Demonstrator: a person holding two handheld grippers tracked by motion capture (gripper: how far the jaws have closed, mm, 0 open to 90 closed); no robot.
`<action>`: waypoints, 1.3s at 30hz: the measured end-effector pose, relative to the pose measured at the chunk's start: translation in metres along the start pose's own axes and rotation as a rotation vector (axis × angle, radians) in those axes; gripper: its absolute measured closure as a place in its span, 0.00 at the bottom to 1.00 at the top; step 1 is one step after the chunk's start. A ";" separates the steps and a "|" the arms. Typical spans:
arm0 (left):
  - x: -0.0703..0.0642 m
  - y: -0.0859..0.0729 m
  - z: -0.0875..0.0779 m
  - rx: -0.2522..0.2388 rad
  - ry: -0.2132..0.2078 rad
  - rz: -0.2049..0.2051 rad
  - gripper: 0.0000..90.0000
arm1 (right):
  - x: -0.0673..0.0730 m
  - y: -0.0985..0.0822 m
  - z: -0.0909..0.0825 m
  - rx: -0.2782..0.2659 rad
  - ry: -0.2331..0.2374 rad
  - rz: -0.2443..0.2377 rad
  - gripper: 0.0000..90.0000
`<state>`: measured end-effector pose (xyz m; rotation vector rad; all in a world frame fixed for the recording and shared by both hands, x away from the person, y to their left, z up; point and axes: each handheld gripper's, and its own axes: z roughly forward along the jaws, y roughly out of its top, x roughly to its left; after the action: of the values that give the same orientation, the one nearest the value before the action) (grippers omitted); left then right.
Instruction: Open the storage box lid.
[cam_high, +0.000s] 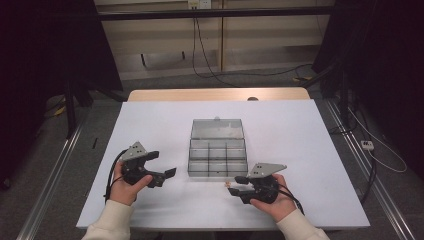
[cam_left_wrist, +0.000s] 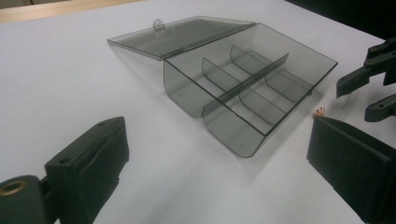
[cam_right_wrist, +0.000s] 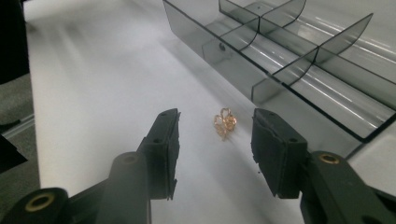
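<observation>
A small ornament (cam_right_wrist: 225, 122) lies just before the open box (cam_right_wrist: 299, 70).

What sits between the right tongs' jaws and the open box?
Bare white table, except the small gold trinket lying loose just ahead of the right tongs, beside the divided box, per the right gripper view.

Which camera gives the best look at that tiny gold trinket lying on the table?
The right gripper view: the gold trinket lies close up between the open right tongs, untouched, beside the clear box. The left gripper view shows it small by the box's corner. The high view shows a mere speck.
</observation>
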<state>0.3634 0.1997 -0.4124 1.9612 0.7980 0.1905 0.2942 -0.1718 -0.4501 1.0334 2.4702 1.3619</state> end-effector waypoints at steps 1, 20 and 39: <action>0.000 0.000 0.001 0.001 -0.001 0.001 0.06 | 0.000 0.000 0.001 0.007 -0.008 -0.001 0.58; 0.003 -0.001 0.003 0.009 -0.009 -0.004 0.06 | -0.012 0.003 0.019 0.037 0.019 0.015 0.79; 0.005 -0.001 0.003 0.017 -0.005 -0.009 0.06 | -0.011 0.006 0.024 0.055 0.066 0.004 0.94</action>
<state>0.3681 0.2007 -0.4160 1.9731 0.8080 0.1736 0.3154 -0.1604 -0.4617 1.0207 2.5681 1.3575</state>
